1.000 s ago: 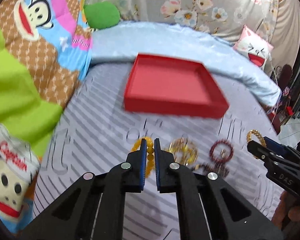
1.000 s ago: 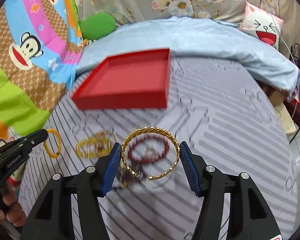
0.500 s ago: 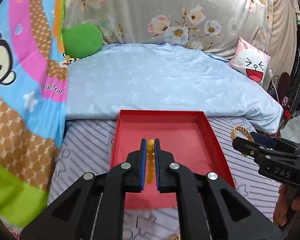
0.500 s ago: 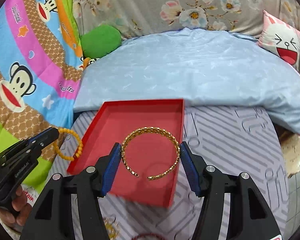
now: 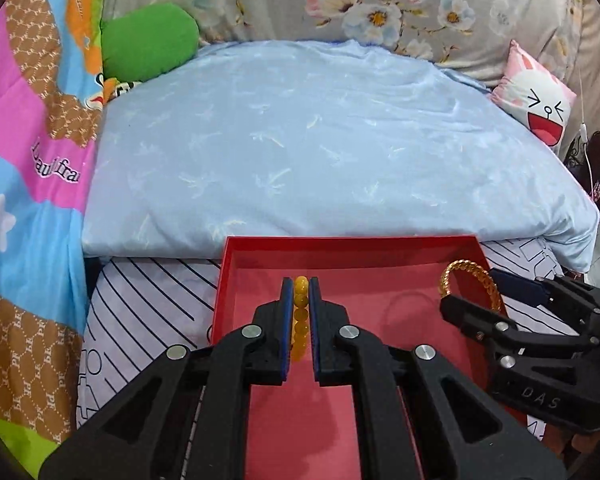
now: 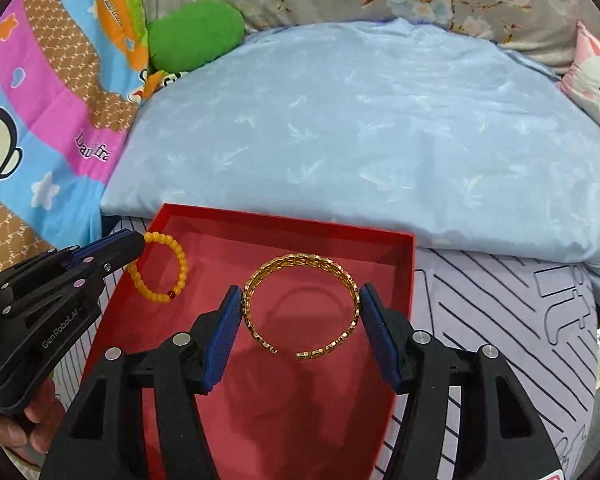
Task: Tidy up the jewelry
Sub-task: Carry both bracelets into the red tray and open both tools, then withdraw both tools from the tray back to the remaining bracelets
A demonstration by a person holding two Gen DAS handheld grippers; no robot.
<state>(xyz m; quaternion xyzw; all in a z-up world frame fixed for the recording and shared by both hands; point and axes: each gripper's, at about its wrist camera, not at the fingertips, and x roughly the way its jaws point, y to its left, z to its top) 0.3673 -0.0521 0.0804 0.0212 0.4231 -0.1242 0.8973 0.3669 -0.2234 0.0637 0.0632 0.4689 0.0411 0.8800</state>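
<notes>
The left gripper point(image 5: 300, 292) is clamped almost fully closed on a yellow beaded bracelet point(image 5: 300, 312), whose beads run in a line between the two blue pads. From the right wrist view the same bracelet point(image 6: 162, 268) hangs as a loop from the tips of that gripper point(image 6: 134, 242), above the near left part of the red tray point(image 6: 406, 276); one dark red bead sits low on the loop.

The right gripper point(image 6: 300, 316) stands about half open, its blue pads point(image 6: 230, 332) pressed against the two sides of a gold open cuff bangle point(image 6: 300, 264). The bangle lies roughly flat between the pads, its gap turned toward the camera, and it hangs over the tray's floor, casting a ring-shaped shadow below. In the left wrist view the bangle point(image 5: 472, 276) shows over the tray's right wall point(image 5: 482, 254).

The tray rests on a striped sheet point(image 6: 480, 312), its far edge against a pale blue pillow point(image 5: 320, 140).
</notes>
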